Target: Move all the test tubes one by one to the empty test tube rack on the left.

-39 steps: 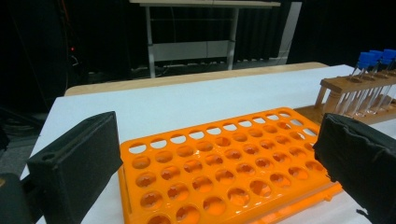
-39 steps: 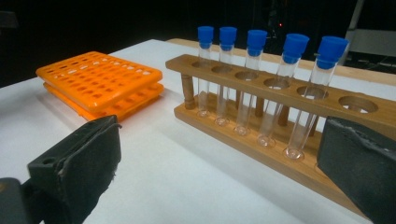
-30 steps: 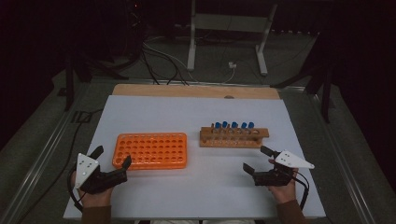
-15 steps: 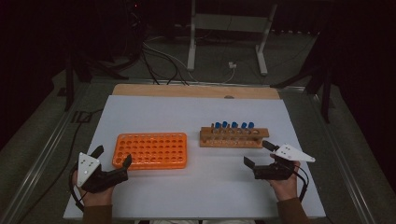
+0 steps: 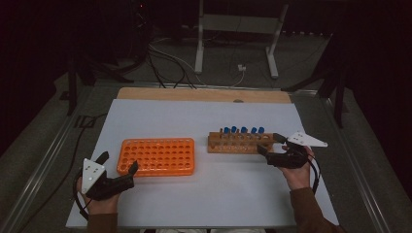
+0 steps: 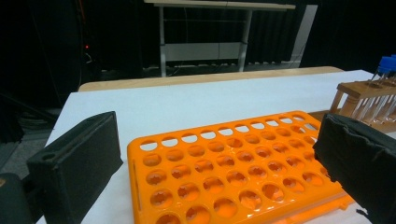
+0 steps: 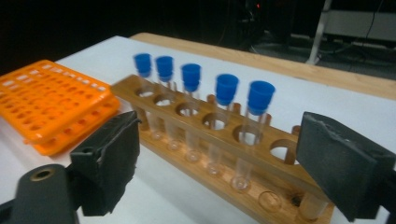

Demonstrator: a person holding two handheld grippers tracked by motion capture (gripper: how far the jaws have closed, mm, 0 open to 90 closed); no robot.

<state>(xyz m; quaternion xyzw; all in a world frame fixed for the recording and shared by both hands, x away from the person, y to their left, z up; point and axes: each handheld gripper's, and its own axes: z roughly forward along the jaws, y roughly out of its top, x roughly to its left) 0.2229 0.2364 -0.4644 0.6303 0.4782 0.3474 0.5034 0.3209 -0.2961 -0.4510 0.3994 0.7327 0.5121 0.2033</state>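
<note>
Since the earlier frames, the right gripper [image 5: 269,143] has travelled forward across the white table [image 5: 204,121] from near the front right corner and now sits at the right end of the wooden test tube rack [image 5: 240,142], while the left gripper [image 5: 118,164] has kept its place. The right gripper's jaws have just been closing a little, yet they stand well apart with nothing pressed between them; in the right gripper view [image 7: 219,161] the rack's right end lies between the two black pads without touching either. That rack [image 7: 219,135] sits right of the table's centre, running side to side, and holds five clear test tubes with blue caps [image 7: 226,88] standing upright in a row, with the hole nearest its right end vacant. To its left, apart from it, lies the orange tube rack [image 5: 157,156], a flat plastic tray with many round holes, all unfilled. The left gripper rests near the front left corner, held in the person's left hand [image 5: 99,204], its jaws wide apart and holding nothing; in the left gripper view [image 6: 219,172] they frame the near left corner of the orange tray [image 6: 224,172]. A bare wooden strip [image 5: 204,94] runs along the table's far edge, with cables on the dark floor beyond.
</note>
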